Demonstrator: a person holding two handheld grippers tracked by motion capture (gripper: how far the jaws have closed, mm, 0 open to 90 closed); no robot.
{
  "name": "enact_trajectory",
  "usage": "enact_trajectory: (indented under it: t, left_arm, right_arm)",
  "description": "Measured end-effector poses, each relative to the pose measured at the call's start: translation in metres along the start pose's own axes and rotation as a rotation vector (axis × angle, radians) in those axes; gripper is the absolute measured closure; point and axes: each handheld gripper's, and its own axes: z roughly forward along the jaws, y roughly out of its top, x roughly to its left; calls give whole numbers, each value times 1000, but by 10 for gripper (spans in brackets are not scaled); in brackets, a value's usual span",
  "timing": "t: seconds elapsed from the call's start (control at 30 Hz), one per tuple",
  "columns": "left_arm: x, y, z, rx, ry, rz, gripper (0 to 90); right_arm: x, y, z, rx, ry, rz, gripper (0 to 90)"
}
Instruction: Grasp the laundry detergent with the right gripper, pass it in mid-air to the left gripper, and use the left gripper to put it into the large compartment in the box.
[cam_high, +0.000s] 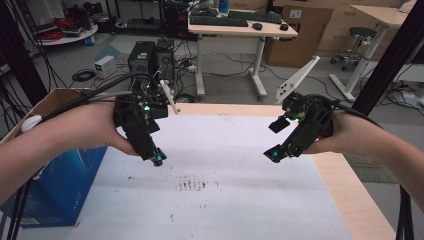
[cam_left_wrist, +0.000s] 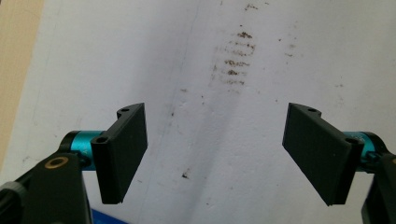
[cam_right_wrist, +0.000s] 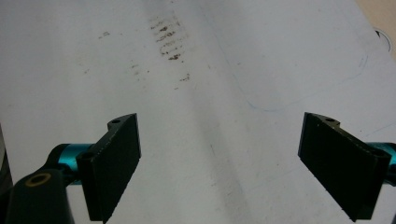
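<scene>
Both hands hover above the white sheet (cam_high: 240, 150), wrists angled inward and down — left gripper (cam_high: 158, 159) and right gripper (cam_high: 275, 154) well apart, jaws spread wide, empty, flanking the brown smudges (cam_high: 192, 184).

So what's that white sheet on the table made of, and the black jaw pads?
The white sheet looks like paper or thin matte plastic: flat, dull, stained with brown smudges. The left gripper has pads that look like matte black plastic, with crisp edges and screw holes.

Nothing is reading clearly from here: the blue box (cam_high: 65, 185) beside the left gripper (cam_high: 158, 160) is showing no legible lettering.
</scene>
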Motion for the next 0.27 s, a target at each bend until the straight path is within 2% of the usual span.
enact_trajectory:
  t: [0.27]
  left_arm:
    - [2, -2, -1, -11, 2, -5, 223]
  right_arm:
    - [0, 0, 1, 3, 0, -2, 124]
